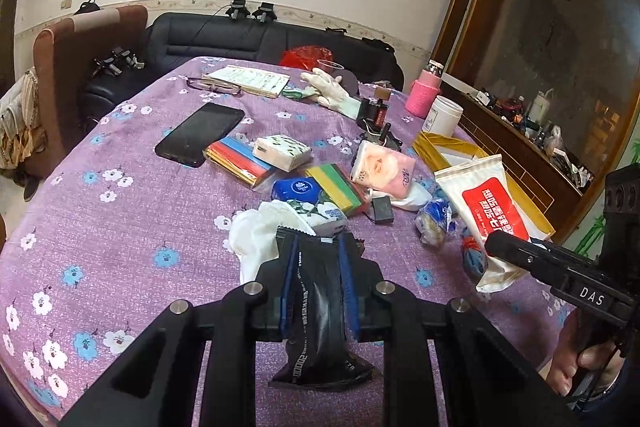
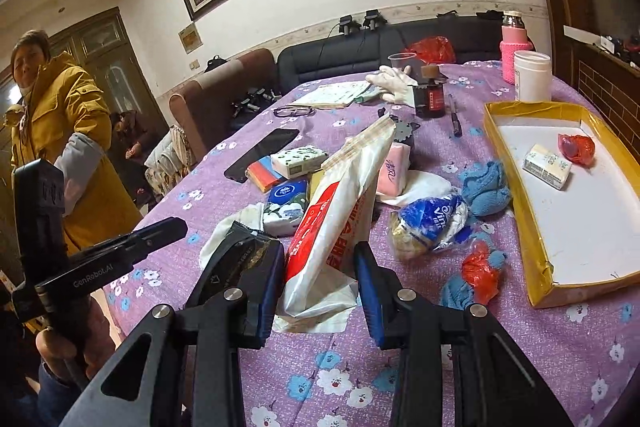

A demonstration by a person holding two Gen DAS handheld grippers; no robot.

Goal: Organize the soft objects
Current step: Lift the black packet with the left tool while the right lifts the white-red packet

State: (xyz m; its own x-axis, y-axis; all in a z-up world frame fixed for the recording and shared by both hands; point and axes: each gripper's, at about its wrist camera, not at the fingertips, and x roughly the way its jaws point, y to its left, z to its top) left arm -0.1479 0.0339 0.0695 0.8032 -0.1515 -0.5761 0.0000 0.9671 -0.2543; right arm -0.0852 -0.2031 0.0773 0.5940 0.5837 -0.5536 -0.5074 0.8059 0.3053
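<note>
Over the purple flowered table (image 2: 520, 347), you have both claws loaded. Your left gripper (image 1: 316, 247) is clenched on a black foil packet (image 1: 314, 311), and your right gripper (image 2: 320, 267) is clamped on a white pouch with a red label (image 2: 340, 211); both hang clear of the cloth. Inside the yellow tray (image 2: 516, 183) lie only a pale tissue pack (image 2: 546, 166) and a red bundle (image 2: 577, 148). Most of the job looks left: tissue packs (image 2: 298, 159), a blue knit cloth (image 2: 486, 187) and crumpled bags sit loose beside the tray.
</note>
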